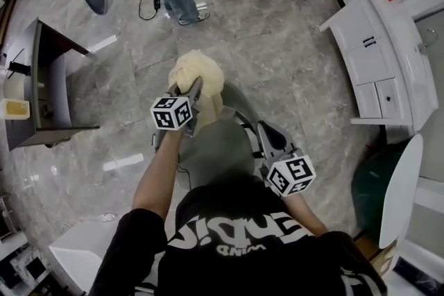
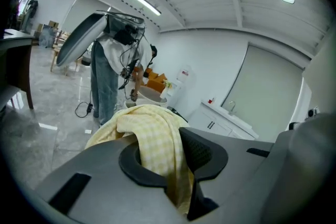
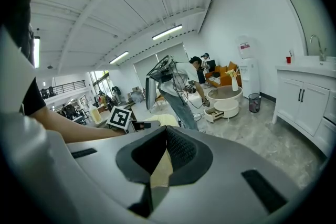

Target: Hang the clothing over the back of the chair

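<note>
Holding the yellow checked garment [image 1: 200, 76] over the chair

Left gripper [image 2: 170, 161] is pinching a fold of it. The rest is bunching over the far edge of the grey chair [image 1: 215, 149]. Right gripper [image 3: 161, 161] is nipping a yellowish sliver of fabric.

clothing [image 2: 152, 134]: pale yellow check | chair [image 1: 215, 149]: grey | floor [image 1: 291, 59]: grey marbled | cabinet [image 1: 378, 73]: white

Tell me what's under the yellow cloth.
A grey chair shows just below the cloth, which the left gripper holds bunched. Whatever part of the chair lies directly beneath the bunch is covered.
</note>
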A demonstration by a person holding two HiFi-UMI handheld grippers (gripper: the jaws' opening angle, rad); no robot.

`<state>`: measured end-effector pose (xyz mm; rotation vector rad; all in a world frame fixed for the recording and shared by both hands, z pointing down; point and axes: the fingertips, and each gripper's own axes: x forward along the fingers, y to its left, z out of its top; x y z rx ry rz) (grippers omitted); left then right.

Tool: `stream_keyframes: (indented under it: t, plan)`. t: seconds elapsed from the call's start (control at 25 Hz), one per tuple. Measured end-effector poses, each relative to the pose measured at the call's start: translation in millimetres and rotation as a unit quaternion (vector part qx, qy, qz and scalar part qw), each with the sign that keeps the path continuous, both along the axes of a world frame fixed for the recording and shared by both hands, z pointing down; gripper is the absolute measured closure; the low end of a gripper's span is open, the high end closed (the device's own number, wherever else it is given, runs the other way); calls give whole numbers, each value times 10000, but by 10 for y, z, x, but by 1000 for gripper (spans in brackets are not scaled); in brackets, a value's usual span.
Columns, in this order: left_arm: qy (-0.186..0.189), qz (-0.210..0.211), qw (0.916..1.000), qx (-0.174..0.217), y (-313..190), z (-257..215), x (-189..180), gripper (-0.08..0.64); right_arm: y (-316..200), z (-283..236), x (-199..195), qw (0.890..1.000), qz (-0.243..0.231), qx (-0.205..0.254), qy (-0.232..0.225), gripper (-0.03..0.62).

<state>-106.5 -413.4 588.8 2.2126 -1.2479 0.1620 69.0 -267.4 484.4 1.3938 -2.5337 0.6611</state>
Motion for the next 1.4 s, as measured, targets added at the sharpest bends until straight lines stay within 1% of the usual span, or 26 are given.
stream_keyframes:
  t: [0.28,0.44,0.56,0.72,0.76,0.84,1.0,1.2,1.4]
  plan:
    - [213,-103,9996,-179,-19,113,-32,469,18,35,-44,10000,-43,-57,19,578]
    - [195,-105,9995,-225,10,108,-26,469,19,33,-89,9999,-92,-54,13,578]
    - [117,-117,9993,-345,48,125,-7,457,19,41,-71,9999,-115,-41,13,578]
    - [0,-85,9986,-531,144,161,-21,408,35,44,-85,9999,-116,-40,10,578]
    - [-51,-92,9982,-583,170,173,-27,384,41,44,-85,9999,-117,-39,6,578]
    - [-164,-148,9975,-672,217,197,-49,316,49,45,-79,9999,-126,-28,-9,578]
    - [-336,-333,9961,-750,333,245,-131,236,87,42,-87,9999,-163,3,-34,578]
    - [-368,-443,9955,-756,507,222,-210,215,153,22,-126,9997,-237,47,-63,578]
    - [-394,-568,9962,-535,659,27,-253,209,240,-43,-144,9993,-334,135,-69,578]
